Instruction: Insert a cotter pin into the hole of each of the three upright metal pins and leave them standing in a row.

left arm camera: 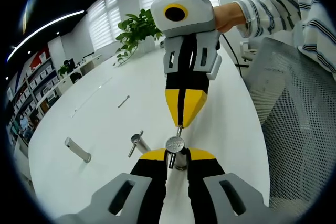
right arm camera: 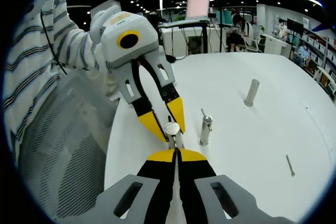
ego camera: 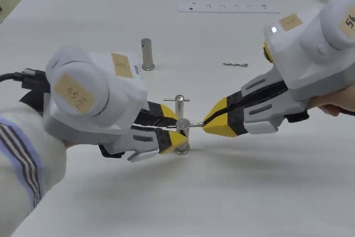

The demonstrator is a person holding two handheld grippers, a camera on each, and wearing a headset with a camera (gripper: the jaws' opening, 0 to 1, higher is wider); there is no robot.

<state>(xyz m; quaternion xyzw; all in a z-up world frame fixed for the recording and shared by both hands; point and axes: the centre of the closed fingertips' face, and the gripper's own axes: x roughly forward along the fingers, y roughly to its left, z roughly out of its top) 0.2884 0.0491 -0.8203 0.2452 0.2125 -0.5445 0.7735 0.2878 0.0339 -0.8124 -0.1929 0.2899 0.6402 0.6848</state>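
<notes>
Upright metal pin [ego camera: 183, 130], cotter pin [ego camera: 195, 125] crosswise

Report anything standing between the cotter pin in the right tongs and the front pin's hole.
Nothing visible does. The cotter pin held by the right tongs touches the front pin; the left tongs clamp that pin from the opposite side.

Bright, even overhead light — soft shadows, fisheye bending at edges.

White table [ego camera: 249, 192]: three upright metal pins [ego camera: 146, 54], one loose cotter pin [ego camera: 235, 64] (lying flat).
</notes>
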